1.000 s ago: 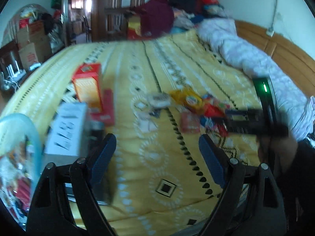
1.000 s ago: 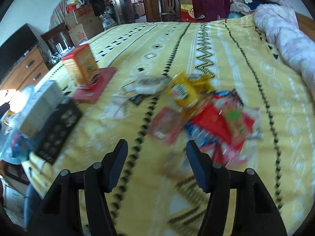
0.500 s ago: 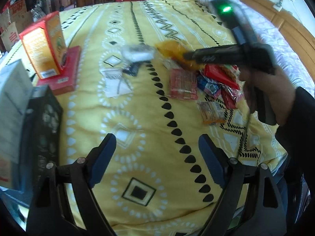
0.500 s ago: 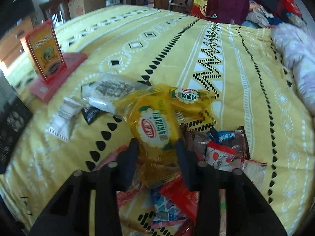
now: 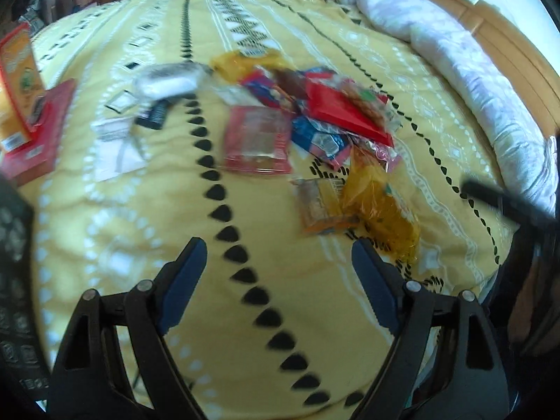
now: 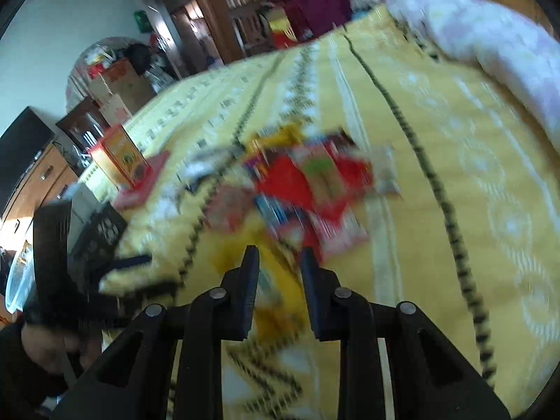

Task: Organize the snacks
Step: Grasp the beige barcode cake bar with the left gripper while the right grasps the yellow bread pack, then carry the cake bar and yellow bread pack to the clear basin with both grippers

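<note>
On the bed (image 5: pixel 105 231), the left tool (image 5: pixel 276 273) hovers wide open and empty over bare yellow quilt, with the snack pile (image 5: pixel 297 119) lying ahead to its right. The right tool (image 6: pixel 278 262) is closing on a yellow packet (image 6: pixel 280 294) that sits between its jaws; if the slippery wrapper is pinched only by an edge, I judge it could slide free and drop. Half a second ago that packet lay in the pile; now it hangs clear near the bed's edge.
</note>
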### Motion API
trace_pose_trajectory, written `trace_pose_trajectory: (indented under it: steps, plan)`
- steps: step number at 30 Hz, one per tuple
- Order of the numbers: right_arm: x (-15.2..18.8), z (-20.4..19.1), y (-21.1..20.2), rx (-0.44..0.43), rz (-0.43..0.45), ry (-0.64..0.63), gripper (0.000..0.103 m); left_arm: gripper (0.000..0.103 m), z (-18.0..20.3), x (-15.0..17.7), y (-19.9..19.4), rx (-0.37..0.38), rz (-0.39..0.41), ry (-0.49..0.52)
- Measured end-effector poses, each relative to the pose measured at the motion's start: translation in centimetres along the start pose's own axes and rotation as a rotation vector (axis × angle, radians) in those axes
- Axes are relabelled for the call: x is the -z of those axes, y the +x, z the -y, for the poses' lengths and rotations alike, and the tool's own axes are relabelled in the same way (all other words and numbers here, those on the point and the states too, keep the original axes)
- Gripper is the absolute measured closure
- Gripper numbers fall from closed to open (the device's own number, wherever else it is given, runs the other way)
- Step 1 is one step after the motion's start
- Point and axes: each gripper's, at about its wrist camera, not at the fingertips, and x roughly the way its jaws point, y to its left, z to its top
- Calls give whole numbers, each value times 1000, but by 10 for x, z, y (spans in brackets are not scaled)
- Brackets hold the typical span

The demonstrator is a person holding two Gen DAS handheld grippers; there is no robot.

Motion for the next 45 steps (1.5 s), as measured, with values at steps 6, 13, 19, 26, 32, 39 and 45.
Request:
trace_pose_trajectory:
  steps: [6,13,19,26,32,39,45]
  plan:
    - [38,22,-7,13,-82,18,53,19,24,-12,32,27,-37,40]
    - [33,23,-3,-27,-42,40,43,19,44,-18,63,-14,-59,112]
    - [25,16,18,-72,-59,39,43,51,17,-9,51,-22,-31,76]
    - [5,1,54,-75,-87,-15,39,50,1,2,46,13,-9,47]
    - [-8,-12,88,-44,-125,-81,28,46,1,2,52,19,13,45]
    - [5,-3,104,-44,-125,-59,50,51,4,0,46,-15,5,44]
    - [12,-7,75,-58,-50,-30,51,57,1,-1,20,-31,58,25]
